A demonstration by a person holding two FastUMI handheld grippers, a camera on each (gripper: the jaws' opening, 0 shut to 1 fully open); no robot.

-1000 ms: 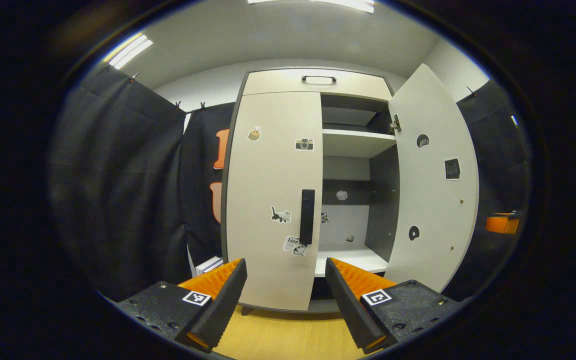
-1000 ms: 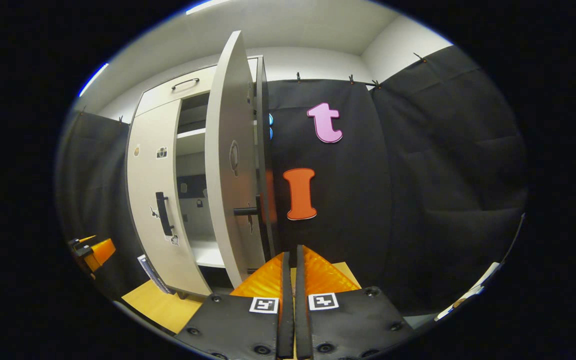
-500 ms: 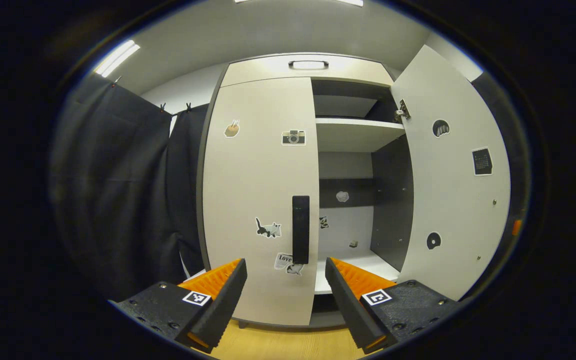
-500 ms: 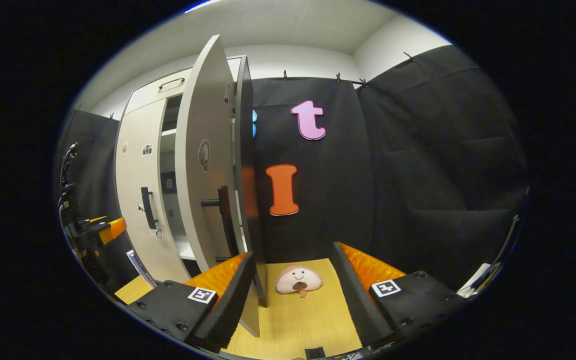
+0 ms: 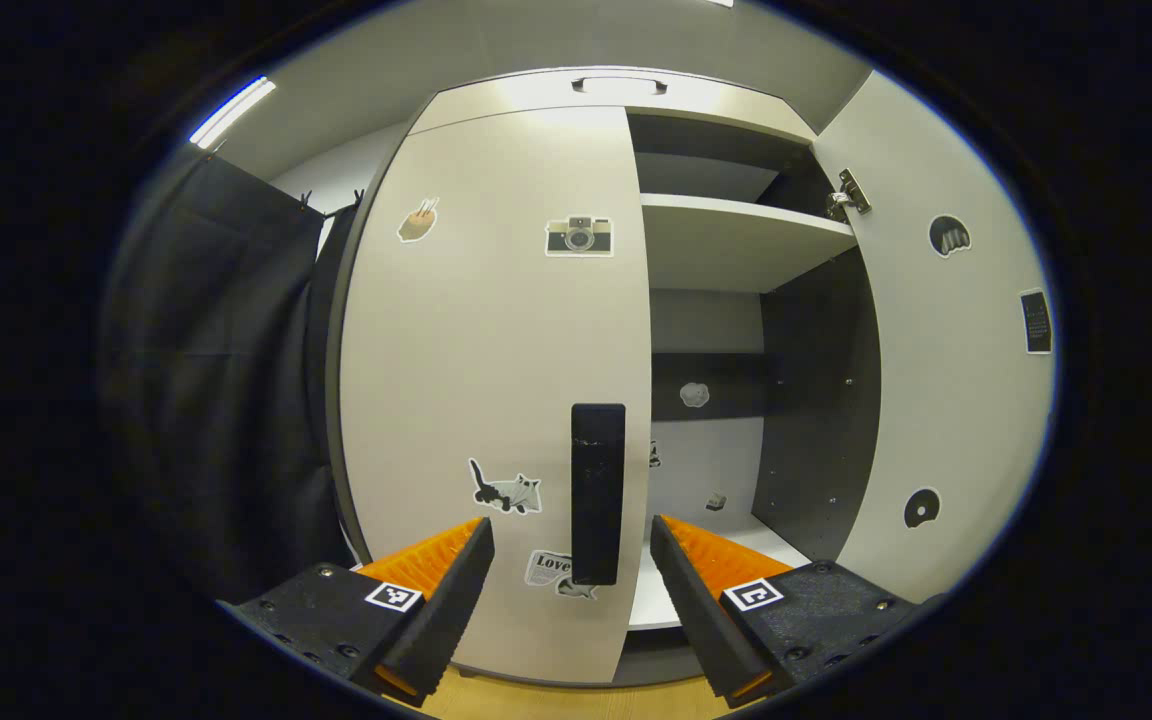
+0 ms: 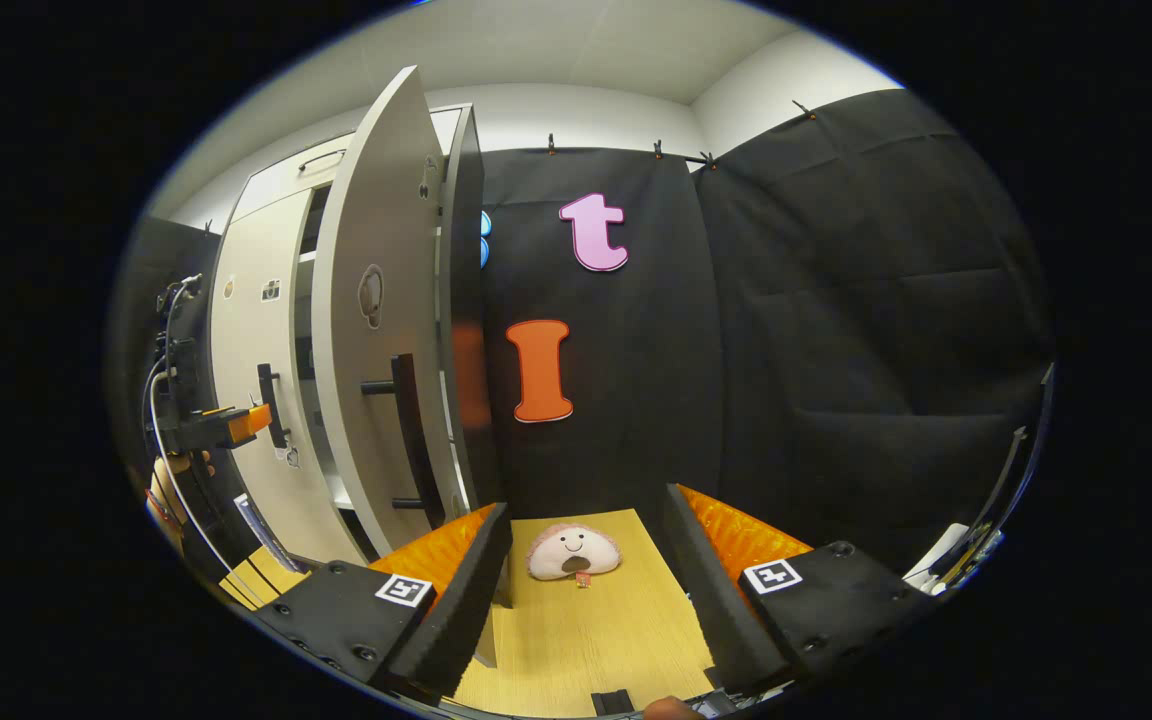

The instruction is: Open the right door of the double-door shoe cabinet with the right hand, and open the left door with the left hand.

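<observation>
The shoe cabinet [image 5: 496, 300] stands against the booth's black cloth wall with its right door [image 5: 946, 380] swung wide open and its left door [image 5: 496, 330] shut flat. In the left gripper view, the left gripper [image 5: 571, 600] is close in front of the left door, its fingers spread apart and holding nothing. The door's dark vertical handle [image 5: 597, 492] shows between the two fingers, not touched by either. Stickers dot the left door: a camera [image 5: 579, 236] near the top, a cat [image 5: 504, 491] beside the handle, and below it a scrap of printed paper [image 5: 548, 567] on which the word "Love" can be read. The open half of the cabinet shows a pale shelf [image 5: 726, 240] and a dark side wall.

In the right gripper view, the right gripper [image 6: 586, 590] is apart from the open right door [image 6: 376, 330], fingers wide and empty. That door's own handle [image 6: 404, 435] is to the left of the fingers. A small plush toy [image 6: 573, 552] with a smiling face lies on the wooden floor [image 6: 596, 630] between the fingers. The left gripper [image 6: 226, 425] appears farther off at the left, in front of the left door's handle [image 6: 267, 404].
</observation>
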